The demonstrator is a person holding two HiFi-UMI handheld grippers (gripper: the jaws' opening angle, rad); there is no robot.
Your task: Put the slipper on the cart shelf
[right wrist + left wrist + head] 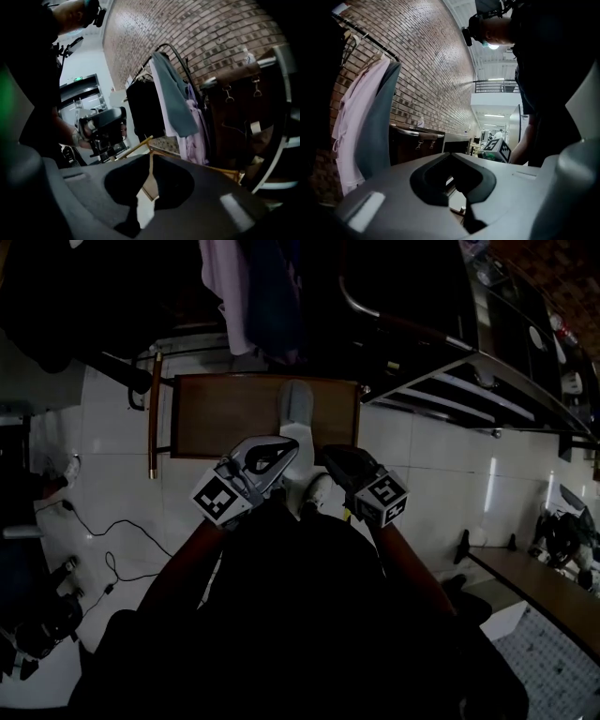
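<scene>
quick count from my end: two grippers in my hands, left gripper (pixel 286 448) and right gripper (pixel 330 457). two marker cubes, left cube (pixel 217 498) and right cube (pixel 386 498). one slipper (pixel 296 404), one brown cart shelf (pixel 225 418). one clothes rail (pixel 176 54) with three garments I can tell apart: one grey garment (pixel 173 93), one pink garment (pixel 194 136), one black garment (pixel 143 108)

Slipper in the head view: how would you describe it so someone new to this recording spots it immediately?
Find the brown rectangular wooden shelf over the white tiled floor, at the picture's upper middle. A pale grey slipper lies on its right half. It is the only light object on that dark board.
</scene>
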